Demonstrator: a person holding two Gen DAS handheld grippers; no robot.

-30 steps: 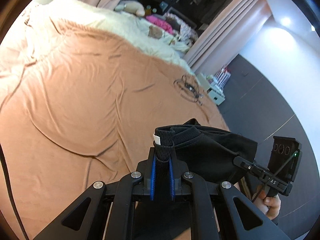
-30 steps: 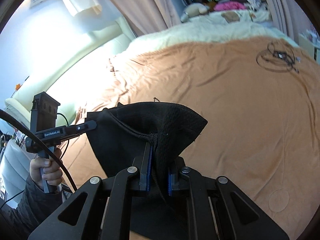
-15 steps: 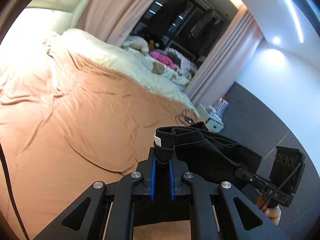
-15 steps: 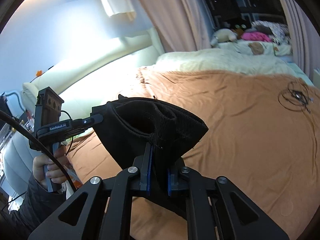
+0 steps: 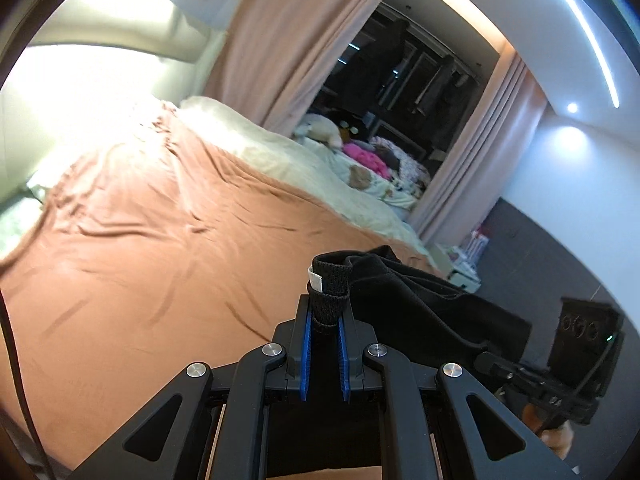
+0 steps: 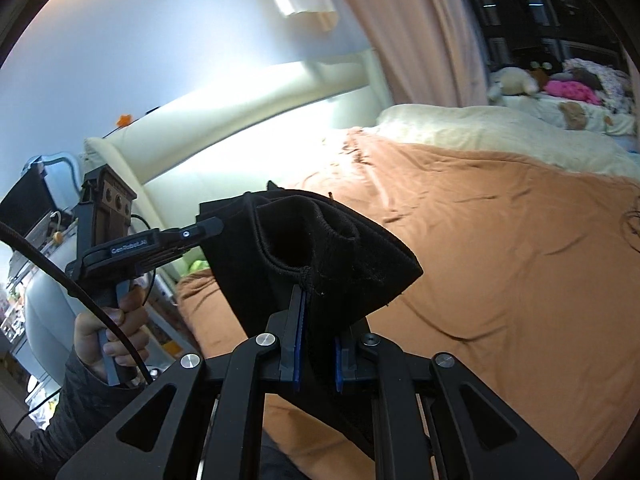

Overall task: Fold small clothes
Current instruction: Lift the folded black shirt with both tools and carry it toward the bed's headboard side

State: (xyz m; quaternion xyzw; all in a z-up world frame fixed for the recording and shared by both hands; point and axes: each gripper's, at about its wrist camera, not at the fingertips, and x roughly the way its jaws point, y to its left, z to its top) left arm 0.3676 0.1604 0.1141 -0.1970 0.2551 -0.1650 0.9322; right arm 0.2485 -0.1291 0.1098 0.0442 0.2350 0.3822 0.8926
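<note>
Between my two grippers hangs the black garment [image 6: 320, 248], now lifted clear above the brown bedspread [image 5: 160, 248]; left gripper [image 5: 324, 320] and right gripper [image 6: 316, 320] each pinch an edge, ready for spreading.

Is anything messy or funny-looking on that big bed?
The brown bedspread is rumpled with creases, and the cream blanket beyond it lies bunched. At the far end, stuffed toys and pink clothes sit in a jumble. The black garment hangs unfolded between both grippers.
</note>
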